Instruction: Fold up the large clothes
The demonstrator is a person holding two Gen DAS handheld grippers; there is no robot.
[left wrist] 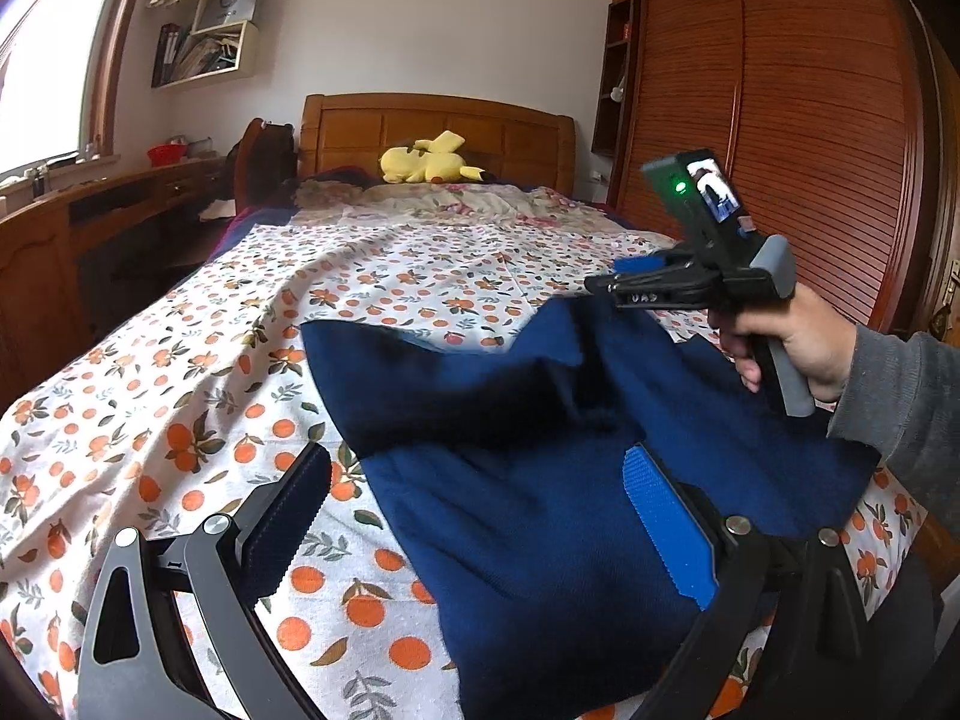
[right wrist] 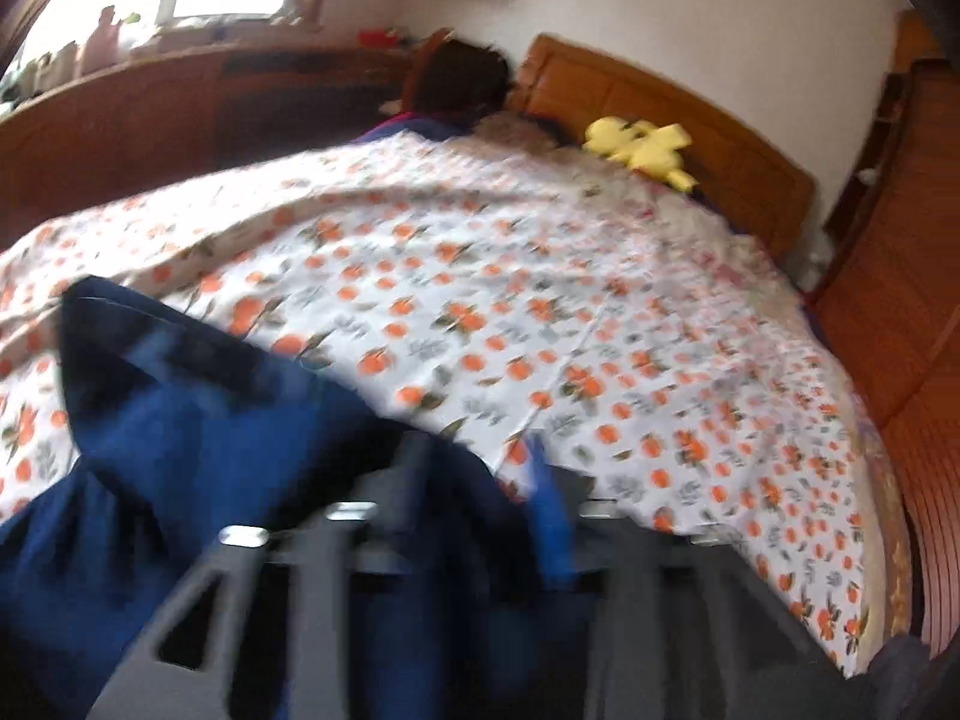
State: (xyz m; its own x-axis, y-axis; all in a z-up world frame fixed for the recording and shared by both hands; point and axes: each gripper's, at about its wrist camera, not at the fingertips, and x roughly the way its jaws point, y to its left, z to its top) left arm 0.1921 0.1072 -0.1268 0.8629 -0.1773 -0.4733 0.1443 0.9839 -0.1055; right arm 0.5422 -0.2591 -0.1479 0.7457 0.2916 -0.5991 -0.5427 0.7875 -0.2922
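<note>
A navy blue garment [left wrist: 540, 480] lies partly folded on the bed, one dark flap turned over its middle. My left gripper [left wrist: 480, 516] hovers low over its near part, open wide: one finger stands over the sheet, the blue-padded finger [left wrist: 666, 528] over the cloth. A hand in a grey sleeve holds my right gripper [left wrist: 606, 279] above the garment's far edge, where the cloth rises to a peak just under the fingertips. In the blurred right wrist view the right gripper [right wrist: 480, 468] has its fingers apart, with navy garment [right wrist: 210, 450] cloth loose between and below them.
The bed carries a white sheet with orange fruit print [left wrist: 180, 396]. A yellow plush toy [left wrist: 429, 159] lies by the wooden headboard [left wrist: 438, 126]. A wooden desk [left wrist: 90, 222] runs along the left and a louvred wardrobe [left wrist: 810, 120] stands on the right.
</note>
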